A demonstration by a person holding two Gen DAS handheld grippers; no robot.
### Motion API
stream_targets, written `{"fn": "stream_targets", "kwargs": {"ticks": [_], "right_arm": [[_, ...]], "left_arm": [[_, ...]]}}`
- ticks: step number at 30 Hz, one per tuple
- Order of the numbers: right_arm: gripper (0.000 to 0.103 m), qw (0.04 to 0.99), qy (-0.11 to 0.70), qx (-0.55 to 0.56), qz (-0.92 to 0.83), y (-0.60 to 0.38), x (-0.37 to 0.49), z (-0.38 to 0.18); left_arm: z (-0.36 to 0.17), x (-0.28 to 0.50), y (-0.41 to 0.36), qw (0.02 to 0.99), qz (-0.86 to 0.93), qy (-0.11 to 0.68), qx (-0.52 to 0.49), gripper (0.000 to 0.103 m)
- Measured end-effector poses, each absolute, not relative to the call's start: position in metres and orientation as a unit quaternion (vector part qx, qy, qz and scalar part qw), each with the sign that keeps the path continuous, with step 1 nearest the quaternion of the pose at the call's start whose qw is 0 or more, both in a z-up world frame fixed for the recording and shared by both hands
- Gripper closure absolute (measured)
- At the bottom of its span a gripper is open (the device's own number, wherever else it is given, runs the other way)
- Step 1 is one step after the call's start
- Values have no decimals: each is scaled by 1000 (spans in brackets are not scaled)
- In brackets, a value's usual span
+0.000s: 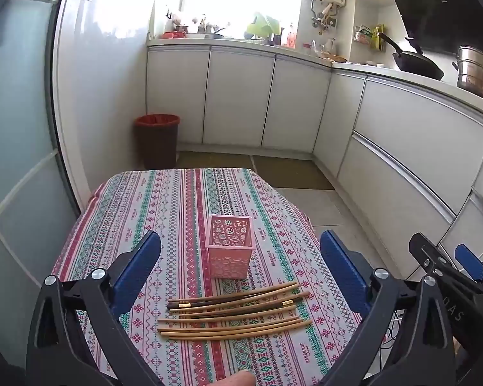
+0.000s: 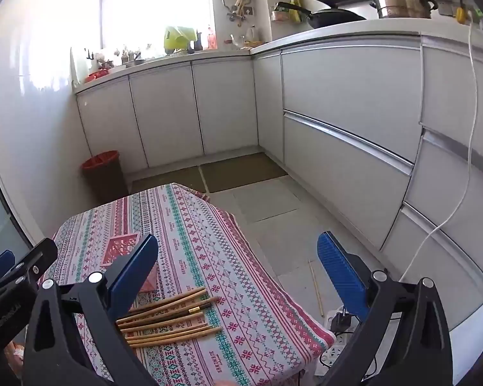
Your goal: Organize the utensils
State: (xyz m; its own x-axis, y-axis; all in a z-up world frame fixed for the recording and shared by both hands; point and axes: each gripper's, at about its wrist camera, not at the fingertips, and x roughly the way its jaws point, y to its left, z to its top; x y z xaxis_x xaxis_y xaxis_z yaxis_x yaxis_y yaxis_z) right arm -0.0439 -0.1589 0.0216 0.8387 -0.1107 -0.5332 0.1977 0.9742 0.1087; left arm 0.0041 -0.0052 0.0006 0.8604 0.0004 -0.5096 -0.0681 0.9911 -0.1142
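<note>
Several wooden chopsticks (image 1: 235, 317) lie side by side across the patterned tablecloth (image 1: 164, 212), just in front of a pink lattice holder (image 1: 230, 246) that stands upright and looks empty. My left gripper (image 1: 241, 267) is open and empty, held above the table with the holder and chopsticks between its blue pads. My right gripper (image 2: 238, 273) is open and empty, above the table's right edge; the chopsticks (image 2: 170, 320) lie near its left pad and the holder (image 2: 120, 247) sits partly behind it. The right gripper also shows in the left wrist view (image 1: 447, 267).
A small table with the cloth (image 2: 209, 241) stands in a kitchen. White cabinets (image 1: 238, 96) line the back and right. A brown bin with a red liner (image 1: 157, 138) stands at the far left. One chopstick (image 2: 315, 286) lies on the floor, near a power strip (image 2: 335, 347).
</note>
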Motion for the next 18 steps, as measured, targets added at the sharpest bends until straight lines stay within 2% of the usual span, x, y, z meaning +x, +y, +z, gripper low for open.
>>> {"fn": "stream_targets", "kwargs": {"ticks": [18], "right_arm": [[7,953,277,81,-98,-166,-44,19]], "left_arm": [[1,4,-10,961,28,265,-78,7]]}}
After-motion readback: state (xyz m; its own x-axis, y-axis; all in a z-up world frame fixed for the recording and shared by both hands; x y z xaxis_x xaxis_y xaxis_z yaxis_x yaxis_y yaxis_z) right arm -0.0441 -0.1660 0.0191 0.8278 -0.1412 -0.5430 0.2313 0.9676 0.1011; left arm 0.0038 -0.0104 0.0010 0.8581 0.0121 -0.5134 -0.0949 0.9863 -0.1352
